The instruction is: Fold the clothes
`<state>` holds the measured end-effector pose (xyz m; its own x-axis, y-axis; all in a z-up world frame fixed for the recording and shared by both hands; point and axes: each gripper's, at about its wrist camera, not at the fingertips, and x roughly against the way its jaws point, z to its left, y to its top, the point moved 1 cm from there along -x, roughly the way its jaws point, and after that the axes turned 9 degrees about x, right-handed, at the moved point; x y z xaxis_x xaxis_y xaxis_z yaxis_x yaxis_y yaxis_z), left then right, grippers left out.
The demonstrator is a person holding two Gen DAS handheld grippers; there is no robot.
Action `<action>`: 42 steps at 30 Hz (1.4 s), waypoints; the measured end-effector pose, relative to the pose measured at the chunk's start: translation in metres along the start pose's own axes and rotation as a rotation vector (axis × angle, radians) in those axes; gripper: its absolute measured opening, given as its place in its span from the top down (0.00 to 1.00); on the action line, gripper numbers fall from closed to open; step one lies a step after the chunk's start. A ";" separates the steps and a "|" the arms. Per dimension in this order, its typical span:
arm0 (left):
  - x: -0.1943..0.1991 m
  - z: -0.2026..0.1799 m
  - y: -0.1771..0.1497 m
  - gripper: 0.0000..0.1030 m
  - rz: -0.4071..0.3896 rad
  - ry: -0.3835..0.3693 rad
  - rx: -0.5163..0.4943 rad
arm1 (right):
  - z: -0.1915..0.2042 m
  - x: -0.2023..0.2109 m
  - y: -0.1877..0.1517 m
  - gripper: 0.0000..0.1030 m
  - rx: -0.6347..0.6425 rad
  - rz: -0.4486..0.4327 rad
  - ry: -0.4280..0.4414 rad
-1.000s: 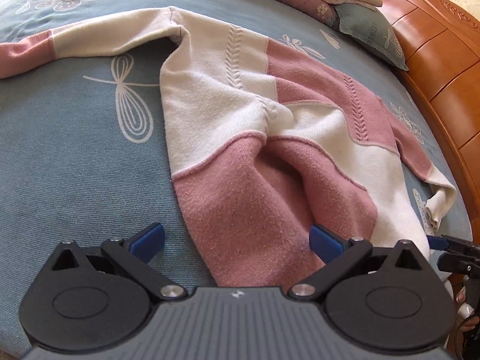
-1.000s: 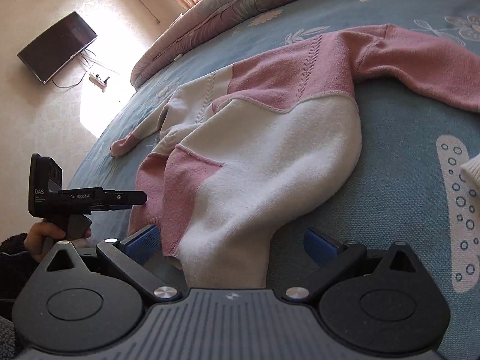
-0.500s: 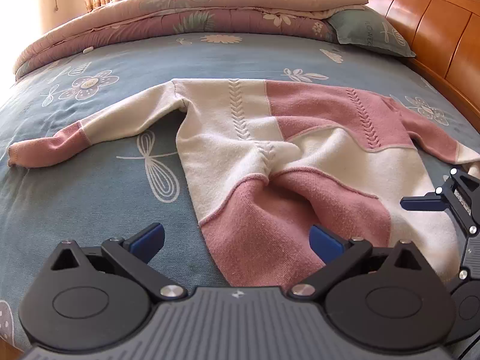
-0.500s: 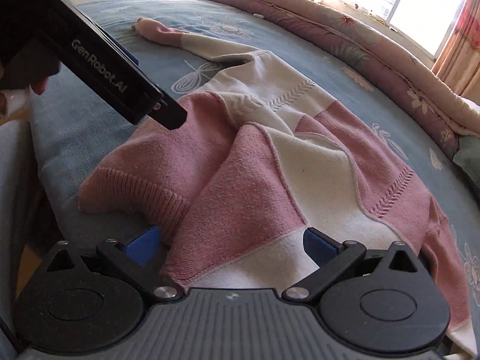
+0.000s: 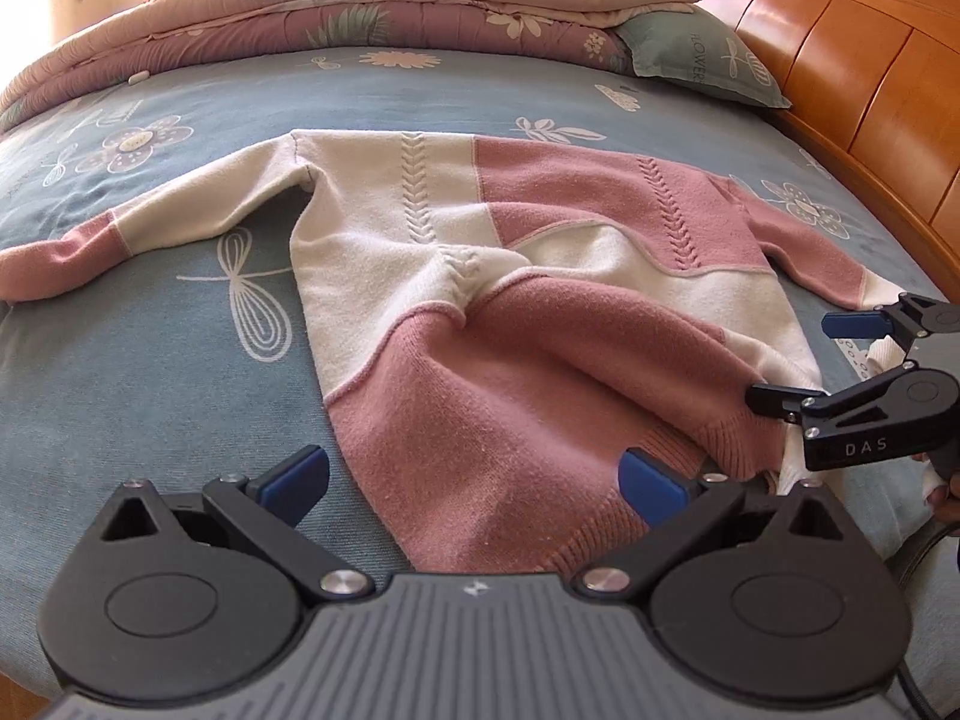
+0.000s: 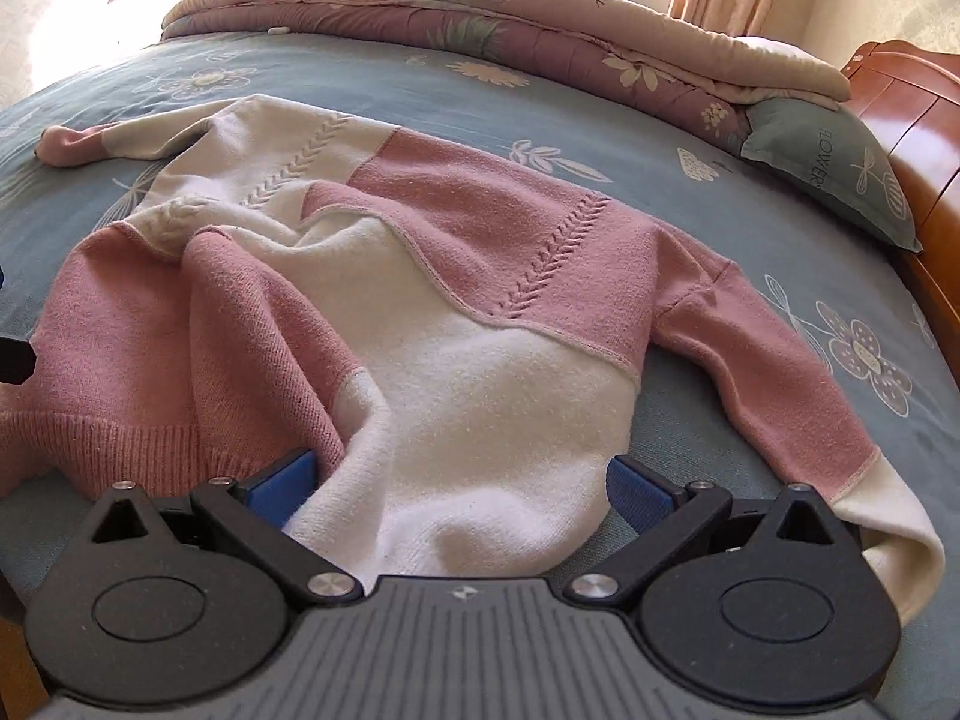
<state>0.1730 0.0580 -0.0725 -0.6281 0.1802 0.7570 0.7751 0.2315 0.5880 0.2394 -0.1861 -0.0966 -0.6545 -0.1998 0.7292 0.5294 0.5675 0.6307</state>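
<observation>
Bedroom, blue floral-print bedsheet (image 5: pixel 150 372) as the work surface, orange wooden headboard (image 5: pixel 840 72) behind it. Grey-green pillow (image 5: pixel 702 60) by the headboard reads "FLOWER", last letters cut off. Pink-and-cream knit sweater (image 5: pixel 480 276) lies spread face-up mid-sheet, hem rumpled toward the cameras, hem edge hidden under both gripper bodies. Left gripper (image 5: pixel 474 477) wide open, blue pads either side of the pink hem, no grip. Right gripper (image 6: pixel 459 489) wide open over the cream hem corner, holding nothing; "DAS" printed on its body in the left view.
</observation>
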 end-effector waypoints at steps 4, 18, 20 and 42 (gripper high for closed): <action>-0.007 0.020 -0.005 0.01 0.073 -0.140 0.194 | 0.006 0.009 -0.004 0.00 0.007 -0.011 0.029; -0.043 0.093 -0.015 0.01 0.112 -0.462 0.777 | 0.011 0.021 -0.015 0.00 -0.028 -0.041 0.122; -0.049 0.097 -0.014 0.01 0.093 -0.501 0.810 | 0.010 0.021 -0.017 0.00 -0.039 -0.044 0.134; -0.071 0.084 -0.055 0.47 0.050 -0.740 0.876 | 0.012 0.019 -0.031 0.00 -0.098 -0.008 0.180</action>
<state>0.1688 0.1130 -0.1823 -0.7096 0.6585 0.2506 0.6680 0.7419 -0.0578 0.2037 -0.1975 -0.1052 -0.5568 -0.3483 0.7541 0.5804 0.4862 0.6532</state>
